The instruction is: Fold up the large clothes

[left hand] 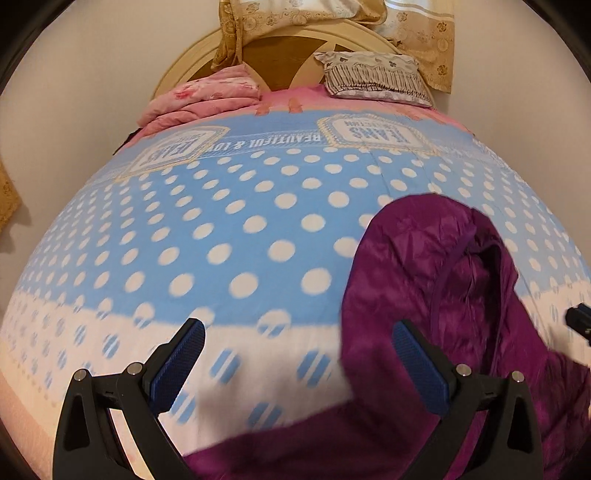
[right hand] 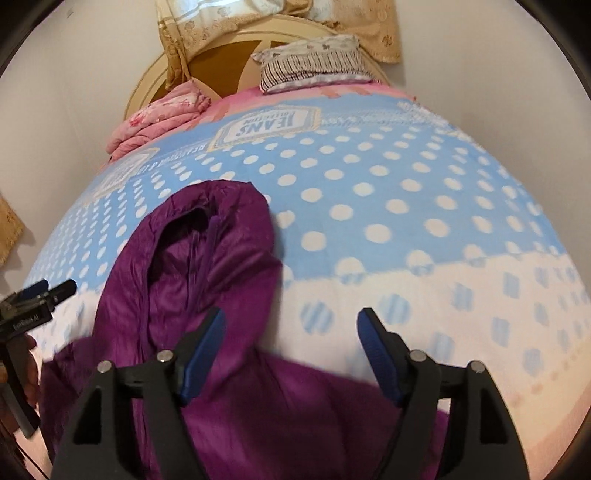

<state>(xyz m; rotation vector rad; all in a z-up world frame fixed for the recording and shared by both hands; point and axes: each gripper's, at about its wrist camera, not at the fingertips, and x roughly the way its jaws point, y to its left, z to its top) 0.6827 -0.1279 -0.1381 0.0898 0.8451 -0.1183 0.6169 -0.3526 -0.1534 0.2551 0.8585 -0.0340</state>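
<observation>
A purple hooded jacket point(left hand: 436, 280) lies crumpled on the bed, hood toward the headboard; it also shows in the right wrist view point(right hand: 207, 280). My left gripper point(left hand: 299, 328) is open and empty, hovering above the jacket's left edge. My right gripper point(right hand: 291, 317) is open and empty, above the jacket's right side. The right gripper's tip shows at the right edge of the left wrist view point(left hand: 578, 319). The left gripper shows at the left edge of the right wrist view point(right hand: 44, 291).
The bed has a blue bedspread with white polka dots point(left hand: 240, 221). A folded pink quilt point(left hand: 199, 99) and a striped pillow point(left hand: 373, 79) lie by the round headboard point(left hand: 280, 55). Beige curtains point(left hand: 424, 33) hang behind.
</observation>
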